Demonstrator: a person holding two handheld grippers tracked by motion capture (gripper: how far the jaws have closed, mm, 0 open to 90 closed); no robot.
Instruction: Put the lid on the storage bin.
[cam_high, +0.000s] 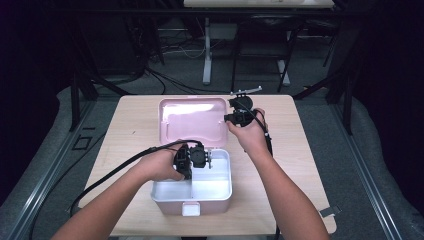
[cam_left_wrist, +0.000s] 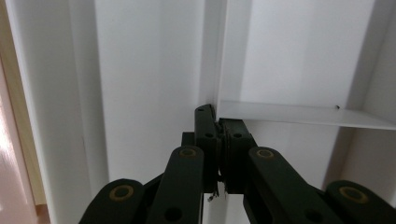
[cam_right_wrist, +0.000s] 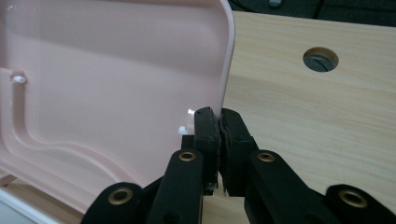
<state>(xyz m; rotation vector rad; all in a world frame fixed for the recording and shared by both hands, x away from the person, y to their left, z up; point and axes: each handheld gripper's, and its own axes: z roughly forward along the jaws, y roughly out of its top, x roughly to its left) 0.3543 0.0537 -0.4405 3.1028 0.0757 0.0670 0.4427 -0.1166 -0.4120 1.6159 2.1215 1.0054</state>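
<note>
the pink box (cam_high: 192, 200) sits open on the table (cam_high: 300, 150), its lid (cam_high: 192, 120) swung back. the left gripper (cam_left_wrist: 217, 122) reaches down inside the box, jaws pinched tight on the thin white divider (cam_left_wrist: 299, 114) just ahead of them. the right gripper (cam_right_wrist: 217, 122) has its jaws clamped on the lid's right edge, with bare wood beyond.

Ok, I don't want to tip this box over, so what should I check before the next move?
1. Left gripper clamped on white divider: ok.
2. Right gripper clamped on pink lid at its rim: ok.
3. Lid open: ok.
4. Box wholly on table: ok.
5. Divider free to lift out of the box: cannot tell.
</note>
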